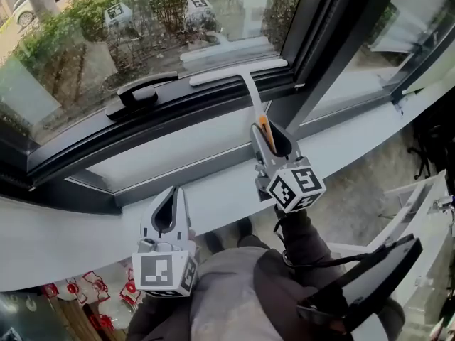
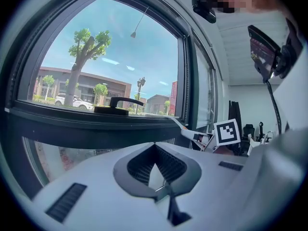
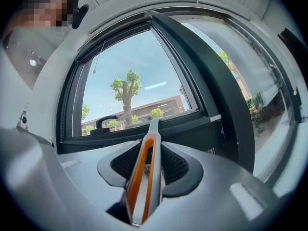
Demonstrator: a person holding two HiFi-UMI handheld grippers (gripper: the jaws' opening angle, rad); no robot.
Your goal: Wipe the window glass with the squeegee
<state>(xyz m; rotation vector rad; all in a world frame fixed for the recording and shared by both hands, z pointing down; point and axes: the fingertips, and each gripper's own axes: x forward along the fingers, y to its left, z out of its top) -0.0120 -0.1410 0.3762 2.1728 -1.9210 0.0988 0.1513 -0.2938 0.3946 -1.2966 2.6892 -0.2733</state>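
Nearby, window handle (image 1: 142,91) (black), squeegee (image 1: 239,72) at frame (image 1: 213,104)

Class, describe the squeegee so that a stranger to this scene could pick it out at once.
Find the dark-framed window glass and follow its bottom edge. The white T-shaped squeegee lies with its blade along that edge, right of the black lever handle. Only it has an orange-striped grey grip, clamped in the right gripper.

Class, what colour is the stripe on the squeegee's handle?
Orange stripe; clearest in the right gripper view.
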